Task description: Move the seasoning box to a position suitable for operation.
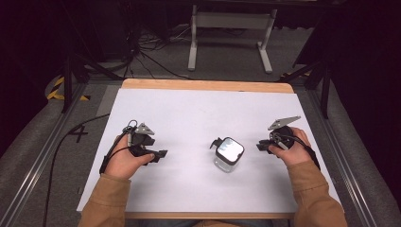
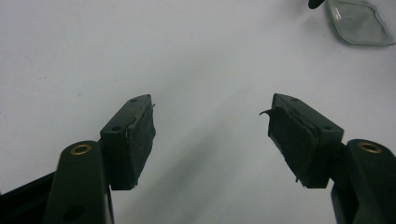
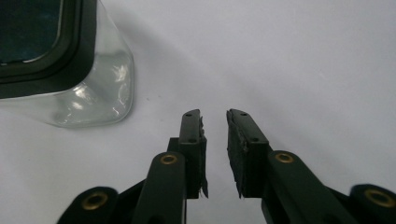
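Left claw rests wide apart and empty on my white counter, the lidded glass jar stands right of centre, and the right claw beside it is nearly closed—too narrow, I judge, so it would shove or tip the jar.

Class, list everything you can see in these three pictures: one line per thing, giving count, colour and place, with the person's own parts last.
Clear square glass jar with black lid: one, clear and black, on the white sheet right of centre, between the two tongs.
White sheet: one, white, covering the table top.
Wooden table: one, light brown, its edge showing beyond the sheet.
White metal stand: one, white, on the floor behind the table.
Black cables: several, black, on the floor at the back left.
Left tongs: one, black, open, left of the jar.
Right tongs: one, black, narrowly open, right of the jar.
Sleeves: two, tan, bottom edge.
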